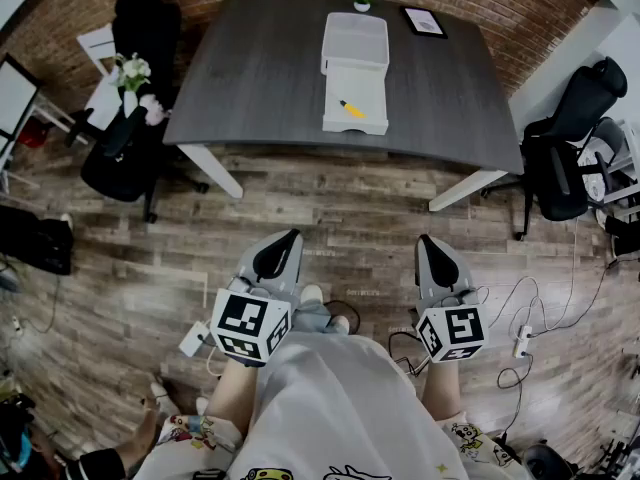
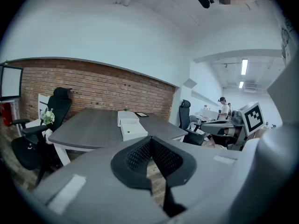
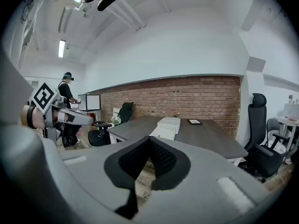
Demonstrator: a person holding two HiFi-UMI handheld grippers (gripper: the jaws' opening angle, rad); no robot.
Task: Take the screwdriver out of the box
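Note:
A white box (image 1: 355,96) lies open on the dark grey table (image 1: 260,78), its lid (image 1: 355,42) folded back behind it. A yellow-handled screwdriver (image 1: 351,109) rests inside the box. The same box shows far off in the left gripper view (image 2: 132,131) and in the right gripper view (image 3: 164,130). Both grippers hang over the wooden floor, well short of the table. My left gripper (image 1: 291,236) is shut and empty, as is my right gripper (image 1: 424,240).
Black office chairs stand at the table's left (image 1: 130,118) and right (image 1: 565,158). A vase of flowers (image 1: 132,72), a small plant (image 1: 364,1) and a framed picture (image 1: 424,21) sit nearby. Cables and a power strip (image 1: 522,340) lie on the floor. A person (image 2: 223,108) stands in the background.

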